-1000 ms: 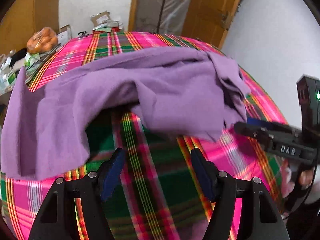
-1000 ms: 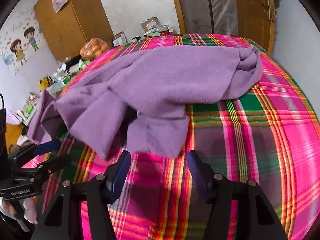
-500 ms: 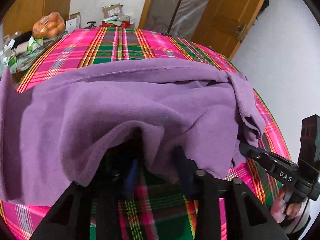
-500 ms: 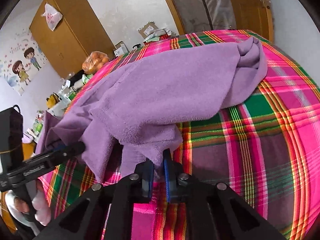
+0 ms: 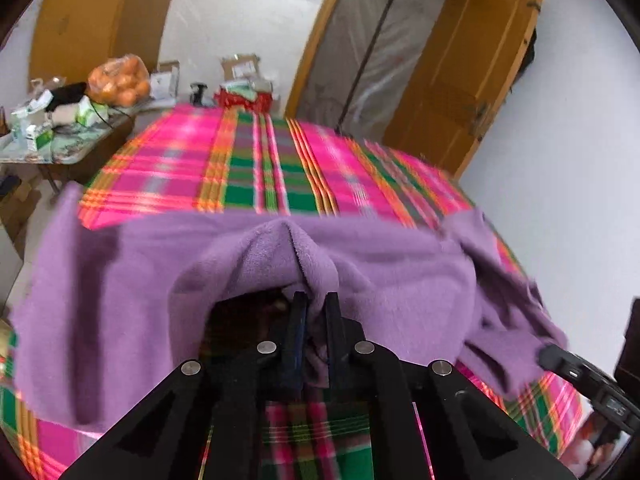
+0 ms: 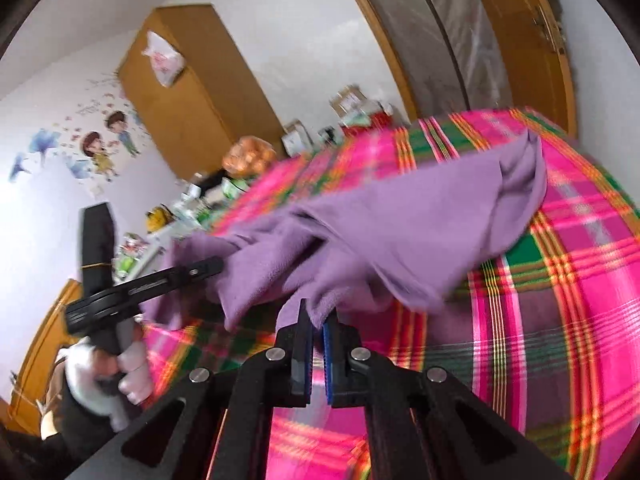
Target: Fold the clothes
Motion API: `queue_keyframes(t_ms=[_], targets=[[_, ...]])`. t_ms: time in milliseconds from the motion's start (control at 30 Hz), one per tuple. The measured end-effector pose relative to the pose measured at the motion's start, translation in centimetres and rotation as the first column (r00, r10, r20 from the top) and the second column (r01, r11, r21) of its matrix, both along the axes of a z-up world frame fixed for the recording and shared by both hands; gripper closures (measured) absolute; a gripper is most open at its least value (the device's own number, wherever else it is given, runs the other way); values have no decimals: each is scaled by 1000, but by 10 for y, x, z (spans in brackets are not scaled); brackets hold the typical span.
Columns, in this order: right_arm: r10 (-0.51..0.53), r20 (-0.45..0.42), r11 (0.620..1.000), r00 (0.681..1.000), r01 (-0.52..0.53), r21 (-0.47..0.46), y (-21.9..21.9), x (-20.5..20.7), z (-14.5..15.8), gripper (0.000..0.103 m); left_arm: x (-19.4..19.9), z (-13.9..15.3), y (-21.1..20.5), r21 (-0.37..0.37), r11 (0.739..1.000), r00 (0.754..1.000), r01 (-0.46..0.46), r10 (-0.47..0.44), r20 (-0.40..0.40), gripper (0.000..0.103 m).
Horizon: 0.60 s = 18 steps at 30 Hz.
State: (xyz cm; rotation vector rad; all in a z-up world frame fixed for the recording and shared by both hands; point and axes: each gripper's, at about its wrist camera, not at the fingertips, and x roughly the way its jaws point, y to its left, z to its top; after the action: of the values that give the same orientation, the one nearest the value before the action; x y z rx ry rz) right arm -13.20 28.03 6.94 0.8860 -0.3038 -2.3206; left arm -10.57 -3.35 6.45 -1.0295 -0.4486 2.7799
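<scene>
One purple garment (image 5: 400, 280) lies on a surface under a pink, green and orange plaid cloth (image 5: 256, 168); whether that is a desk or a bed cannot be told. Two grippers hold the garment.

At the far left, beyond the cloth's left edge, a low side table (image 5: 60, 152) carries a clear bag of oranges (image 5: 120, 80) along with small boxes and packets too blurred to count. A wooden wardrobe (image 6: 188, 92) stands behind it, with one white plastic bag (image 6: 164, 60) hanging on its side.

The left gripper (image 5: 316, 304) has its jaws closing, and a fold of the garment's near edge is pinched between them, lifted off the cloth so that a dark hollow shows beneath. In the right wrist view a hand (image 6: 116, 364) holds this gripper's handle.

The garment spans the near half of the cloth, its left end drooping over the left edge and its right end bunched near the right edge. The far half of the cloth is bare.

The right gripper (image 6: 318, 320) also has its jaws closing, and a flap of the same near edge is caught between the blue pads (image 6: 329, 356). Right of it the cloth is uncovered up to the right edge.

Past the far edge sit a few cardboard boxes (image 5: 240, 66), and a wooden door (image 5: 472, 80) stands open at the far right.
</scene>
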Motion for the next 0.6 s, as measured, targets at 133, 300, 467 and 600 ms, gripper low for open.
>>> queue_keyframes(t_ms=[133, 300, 467, 600], targets=[[22, -98, 996, 995, -31, -89, 19, 40, 36, 99, 24, 25, -29, 22, 998, 996, -54, 55, -75, 97], [-3, -198, 992, 980, -23, -127, 49, 77, 61, 99, 43, 36, -55, 22, 996, 991, -90, 92, -101, 97], [-133, -54, 991, 990, 134, 7, 69, 66, 27, 95, 51, 13, -53, 17, 999, 999, -29, 30, -35, 97], [-219, -5, 975, 976, 220, 22, 91, 64, 15, 89, 65, 3, -54, 26, 999, 1000, -25, 26, -16, 96]])
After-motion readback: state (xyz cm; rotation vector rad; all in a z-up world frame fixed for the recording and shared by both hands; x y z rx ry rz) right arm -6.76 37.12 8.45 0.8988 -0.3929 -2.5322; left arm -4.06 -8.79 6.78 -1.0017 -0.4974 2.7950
